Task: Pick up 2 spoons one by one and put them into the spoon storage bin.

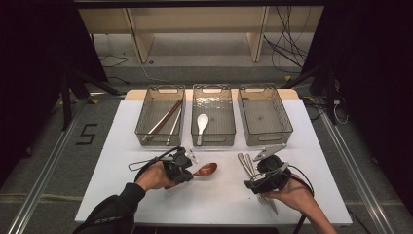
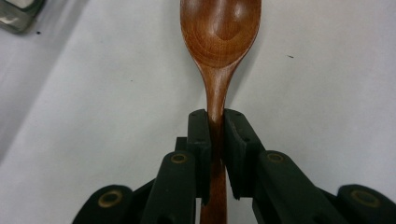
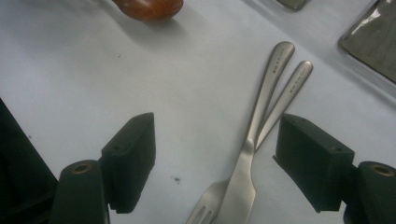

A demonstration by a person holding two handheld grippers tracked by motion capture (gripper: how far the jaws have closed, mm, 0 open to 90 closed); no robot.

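high view: left gripper pinches the wooden spoon by its handle, bowl out past the jaws, low over the white table; three bins well ahead, open room between.

left gripper view: pads clamp the thin neck; spoon likely light, stiff, smooth, could pivot.

right gripper view: right gripper jaws spread around two forks, touching neither.
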